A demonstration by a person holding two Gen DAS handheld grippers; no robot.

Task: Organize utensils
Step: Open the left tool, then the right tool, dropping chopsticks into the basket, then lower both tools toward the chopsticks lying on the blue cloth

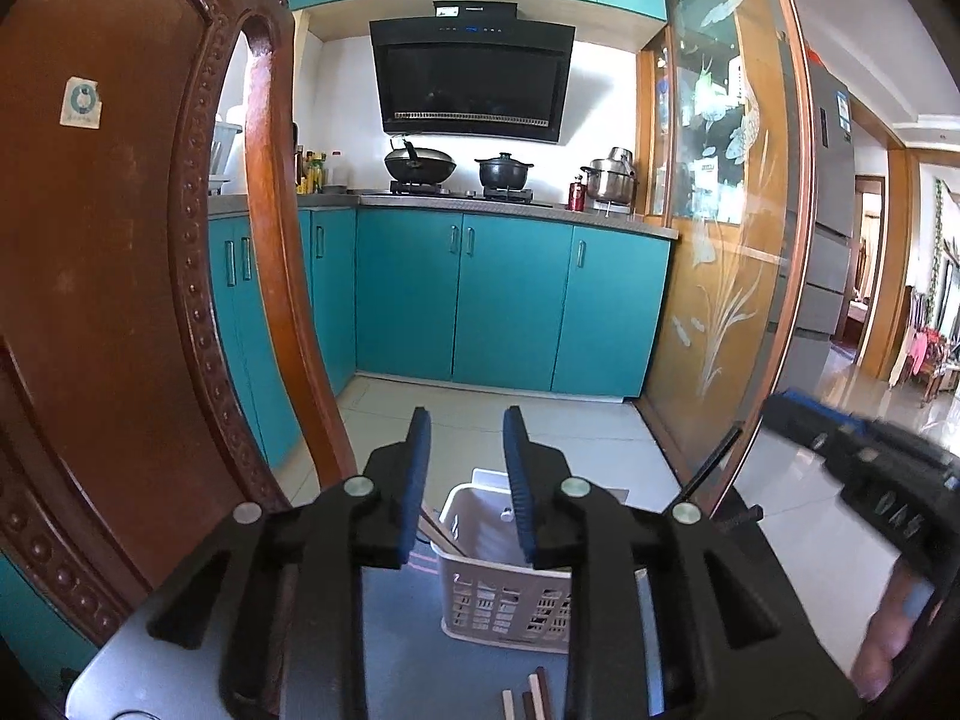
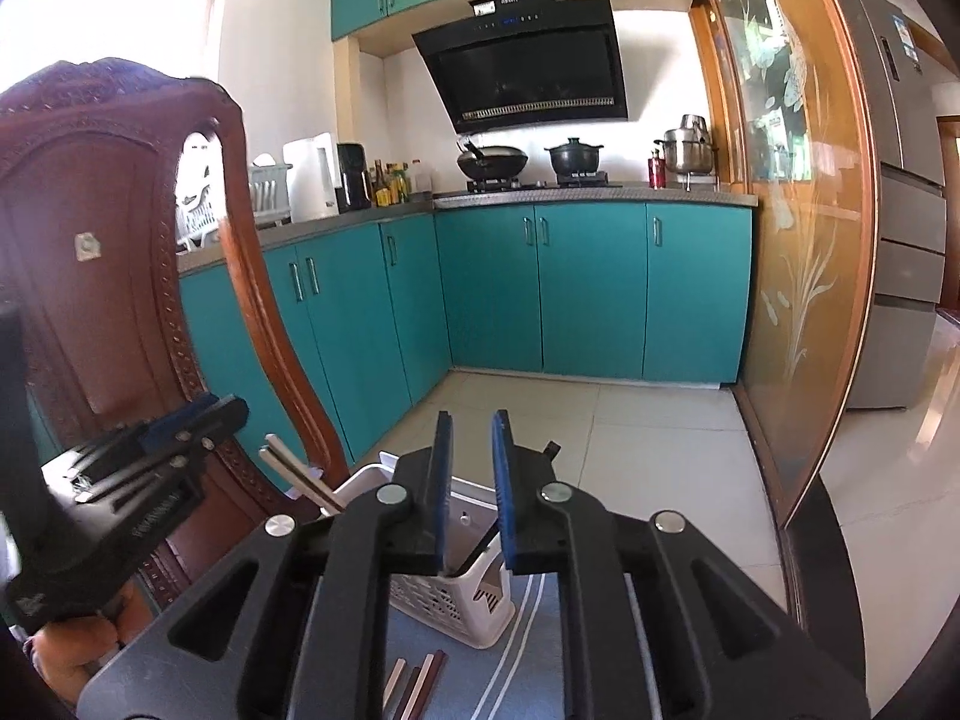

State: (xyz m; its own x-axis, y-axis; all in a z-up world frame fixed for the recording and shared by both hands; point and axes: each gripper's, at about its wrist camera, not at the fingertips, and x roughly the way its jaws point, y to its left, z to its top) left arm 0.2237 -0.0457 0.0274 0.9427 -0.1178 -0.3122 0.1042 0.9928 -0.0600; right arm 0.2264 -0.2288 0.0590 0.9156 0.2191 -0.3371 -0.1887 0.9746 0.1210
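A white slotted utensil basket (image 1: 504, 594) stands on a blue-grey mat, just ahead of both grippers; it also shows in the right wrist view (image 2: 456, 600). Chopsticks (image 2: 300, 471) and a dark utensil (image 2: 480, 543) lean inside it. Several loose chopsticks (image 1: 528, 699) lie on the mat in front of it, also seen in the right wrist view (image 2: 417, 684). My left gripper (image 1: 467, 420) is open and empty above the basket. My right gripper (image 2: 474, 420) is open and empty, also above the basket. The left gripper shows in the right wrist view (image 2: 180, 420).
A carved wooden chair back (image 1: 120, 240) stands close on the left. Teal kitchen cabinets (image 1: 510, 300) and a counter with pots lie beyond. A glass sliding door (image 1: 732, 210) stands at the right. The striped mat (image 2: 516, 660) covers the table.
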